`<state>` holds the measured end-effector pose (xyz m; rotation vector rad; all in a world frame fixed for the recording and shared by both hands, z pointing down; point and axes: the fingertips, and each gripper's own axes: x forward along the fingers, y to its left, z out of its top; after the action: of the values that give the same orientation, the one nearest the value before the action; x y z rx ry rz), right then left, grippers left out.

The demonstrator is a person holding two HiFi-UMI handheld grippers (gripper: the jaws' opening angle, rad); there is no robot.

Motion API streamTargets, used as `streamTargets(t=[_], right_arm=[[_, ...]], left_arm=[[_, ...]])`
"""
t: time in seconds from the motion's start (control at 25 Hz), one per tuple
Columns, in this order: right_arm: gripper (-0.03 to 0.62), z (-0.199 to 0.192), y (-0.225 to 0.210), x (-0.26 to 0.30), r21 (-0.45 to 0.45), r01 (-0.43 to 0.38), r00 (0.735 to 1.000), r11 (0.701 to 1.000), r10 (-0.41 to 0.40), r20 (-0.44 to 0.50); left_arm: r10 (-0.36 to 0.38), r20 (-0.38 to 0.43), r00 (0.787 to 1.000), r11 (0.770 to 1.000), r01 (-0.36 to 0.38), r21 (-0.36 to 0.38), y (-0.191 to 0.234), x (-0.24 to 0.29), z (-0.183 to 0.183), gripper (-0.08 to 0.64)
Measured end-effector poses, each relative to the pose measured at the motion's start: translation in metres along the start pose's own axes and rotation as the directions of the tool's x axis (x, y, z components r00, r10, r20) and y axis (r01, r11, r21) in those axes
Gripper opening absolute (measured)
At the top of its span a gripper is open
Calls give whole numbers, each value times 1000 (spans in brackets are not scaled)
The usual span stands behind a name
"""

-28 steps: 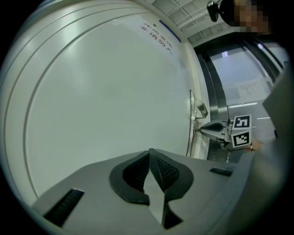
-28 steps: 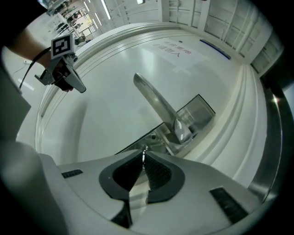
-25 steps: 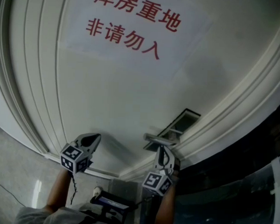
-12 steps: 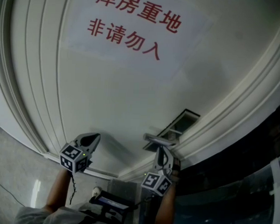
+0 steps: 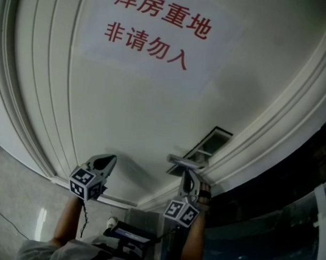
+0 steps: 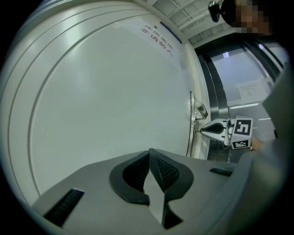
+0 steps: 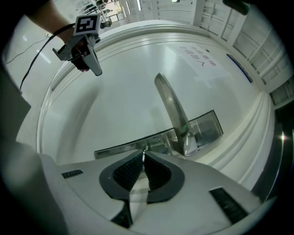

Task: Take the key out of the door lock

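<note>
Right gripper view looks along the right hand-held gripper (image 7: 143, 155), a smooth grey plastic body with 2 black pads (image 7: 126, 172) of cross-hatched rubber. Its jaws stand narrow, pinched at the tips on a thin bright sliver of metal, the key (image 7: 143, 150). The key sits at the lock plate (image 7: 206, 128), too small for its shape to be read.

The plate is a long rectangle of polished metal, mounted near the door's edge, just beside the stepped mouldings. From it rises a handle (image 7: 172, 110), a flat, shiny lever that tapers to a rounded end.

The door (image 7: 124, 101) is white and smooth, with ridged moulding curving round a plain panel. Head view shows a pale paper sign (image 5: 155, 36) printed in red characters and stuck flat on the upper panel.

The left hand-held gripper (image 6: 149, 153) has its 2 textured pads together at the tips, with nothing between them. It points at the bare panel, well apart from the lock. Each hand-held gripper carries a cube (image 5: 180, 211) with black-and-white square markers.
</note>
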<state>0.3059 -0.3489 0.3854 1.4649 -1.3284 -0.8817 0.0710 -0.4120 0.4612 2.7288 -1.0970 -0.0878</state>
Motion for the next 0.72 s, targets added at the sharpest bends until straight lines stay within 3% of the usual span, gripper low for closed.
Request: streamTargets(t=[0.72], right_arm=[[21,-1,5,-1,-217,-15,999,976,8,-32]], left_arm=[[3,-4,1000,1000,-3,-9,1,-5,-6,8]])
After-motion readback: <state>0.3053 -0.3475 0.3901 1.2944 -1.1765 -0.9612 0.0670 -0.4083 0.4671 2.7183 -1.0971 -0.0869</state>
